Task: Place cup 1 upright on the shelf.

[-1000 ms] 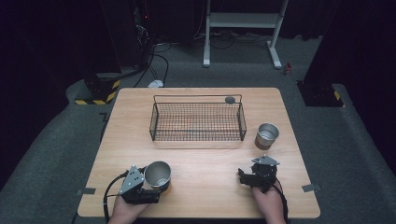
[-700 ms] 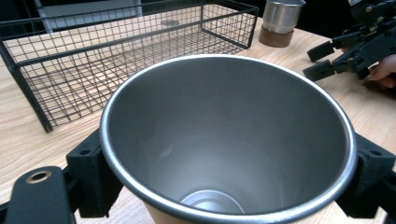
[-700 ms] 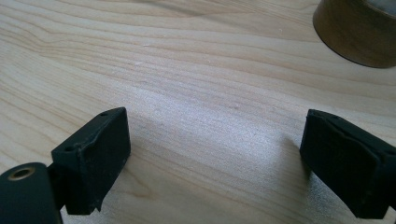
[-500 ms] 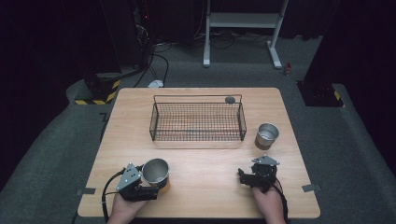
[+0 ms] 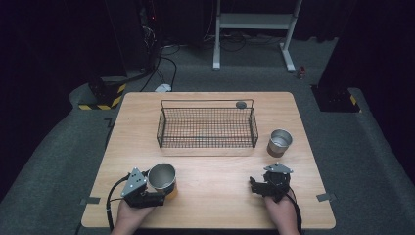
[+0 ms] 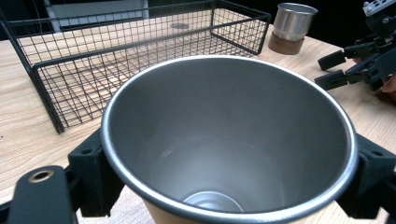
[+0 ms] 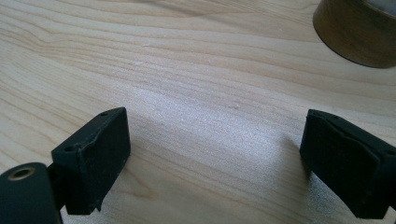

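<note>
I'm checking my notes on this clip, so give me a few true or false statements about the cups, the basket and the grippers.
1. The left gripper is shut on the near cup. True.
2. The wire basket holds both cups. False: it holds no cup; the far cup stands on the table to the basket's right.
3. The right gripper is open over bare wood. True.
4. The near cup is full. False: it is empty.

Both tongs are black and blocky. The left tongs [image 5: 164, 195] carry a grey three-cornered plate on top, as do the right tongs [image 5: 255, 185]. A black cable loops from each. The jaw pads are matte black blocks with small screw holes; a brass-rimmed hole sits beside one.
</note>
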Demonstrator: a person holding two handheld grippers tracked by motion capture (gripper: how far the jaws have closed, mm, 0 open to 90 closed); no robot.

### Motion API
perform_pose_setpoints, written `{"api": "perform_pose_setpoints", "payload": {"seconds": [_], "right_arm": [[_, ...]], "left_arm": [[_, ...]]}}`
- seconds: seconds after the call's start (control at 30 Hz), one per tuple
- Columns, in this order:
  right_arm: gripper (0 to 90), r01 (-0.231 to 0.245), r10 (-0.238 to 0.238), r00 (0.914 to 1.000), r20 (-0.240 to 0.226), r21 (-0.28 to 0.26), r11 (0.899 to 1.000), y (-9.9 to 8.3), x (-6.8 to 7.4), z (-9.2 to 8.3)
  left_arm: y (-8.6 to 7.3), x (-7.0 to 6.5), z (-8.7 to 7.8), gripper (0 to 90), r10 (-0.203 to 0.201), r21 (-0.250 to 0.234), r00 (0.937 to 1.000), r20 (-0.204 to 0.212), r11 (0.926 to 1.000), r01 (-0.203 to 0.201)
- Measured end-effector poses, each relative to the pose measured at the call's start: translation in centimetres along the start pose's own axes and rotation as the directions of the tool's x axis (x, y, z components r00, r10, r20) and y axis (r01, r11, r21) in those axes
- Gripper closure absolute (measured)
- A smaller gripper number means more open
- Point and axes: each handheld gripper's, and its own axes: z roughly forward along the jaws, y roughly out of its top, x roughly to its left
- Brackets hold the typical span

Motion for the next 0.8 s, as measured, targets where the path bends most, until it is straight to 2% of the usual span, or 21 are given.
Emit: {"api": "perform_pose_setpoints", "payload": {"seconds": [0.17, 0.27, 0.53, 0.7, 0.8], "right_arm": [[8.4, 0.0, 0.0, 1.0, 0.0, 0.0, 1.0, 0.0, 0.0, 0.0], [8.4, -0.002, 0.002, 1.0, 0.0, 0.001, 1.0, 0.0, 0.0, 0.0], [8.4, 0.0, 0.0, 1.0, 0.0, 0.0, 1.0, 0.0, 0.0, 0.0], [8.4, 0.001, -0.001, 1.0, -0.004, 0.001, 1.0, 0.0, 0.0, 0.0], [8.4, 0.006, -0.006, 0.9999, -0.011, 0.002, 1.0, 0.0, 0.1, 0.0]], "left_arm": [[0.7, 0.1, 0.3, 13.7, -0.018, 0.009, 0.9996, 0.02, 0.9998, 0.018], [1.0, 0.2, 0.5, 13.7, 0.0, 0.014, 1.0, 0.008, 0.9999, 0.0], [2.0, 0.3, 1.8, 13.7, -0.01, 0.027, 0.9999, -0.003, 0.9996, 0.01], [2.8, 0.3, 2.8, 13.7, -0.02, 0.018, 0.9997, -0.015, 0.9996, 0.02], [3.2, 0.4, 3.2, 13.7, -0.026, 0.03, 0.9996, -0.009, 0.9992, 0.026]]}}
